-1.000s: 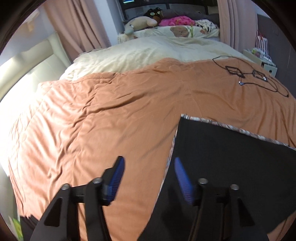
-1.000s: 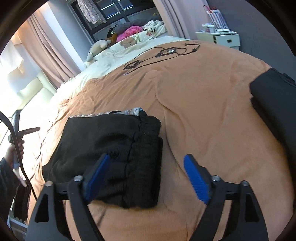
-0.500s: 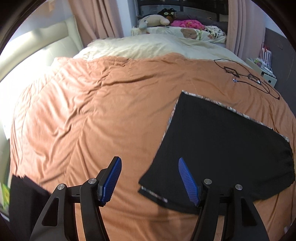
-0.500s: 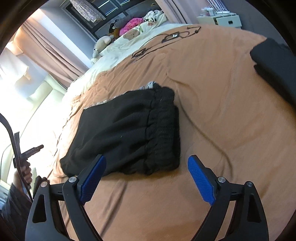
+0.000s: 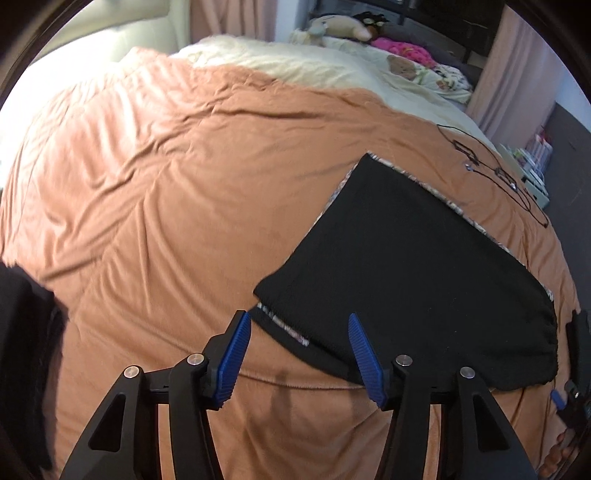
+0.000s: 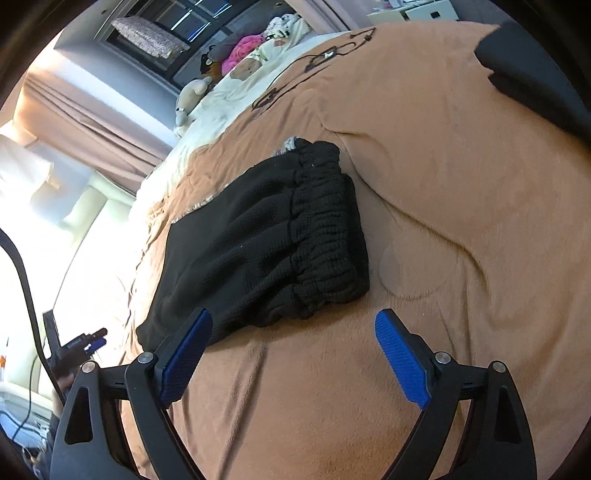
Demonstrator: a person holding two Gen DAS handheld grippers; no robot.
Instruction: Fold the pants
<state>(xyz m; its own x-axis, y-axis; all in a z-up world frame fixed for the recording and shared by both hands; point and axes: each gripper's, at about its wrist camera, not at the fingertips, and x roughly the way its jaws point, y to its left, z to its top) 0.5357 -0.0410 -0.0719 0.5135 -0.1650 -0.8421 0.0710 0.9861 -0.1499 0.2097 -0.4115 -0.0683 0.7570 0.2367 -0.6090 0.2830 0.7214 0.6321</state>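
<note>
Pants, black knit, lie folded into a flat packet on the orange blanket, with a strip of patterned lining peeping out along the packet's edges. The gathered elastic waistband sits on top at one end of the packet.

Your left gripper hovers at the packet's near corner, jaws spread wide and holding nothing. Your right gripper hangs just short of the waistband end, jaws likewise apart and empty.

Handling, as judged: soft, light, limp fabric with some bulk at the waistband; layers will slide over each other if you pinch only the top one. If you fold again, take hold at the packet's corners and catch every layer; the ribbed waistband should give the firmest bite.

Surface: the blanket is soft and creased, so expect it to drag along with the pants. A thin black cable lies on the blanket beyond the pants, well apart from them. Other dark fabric rests on the blanket past the waistband end. Further off: cream bedding, plush toys, curtains.
</note>
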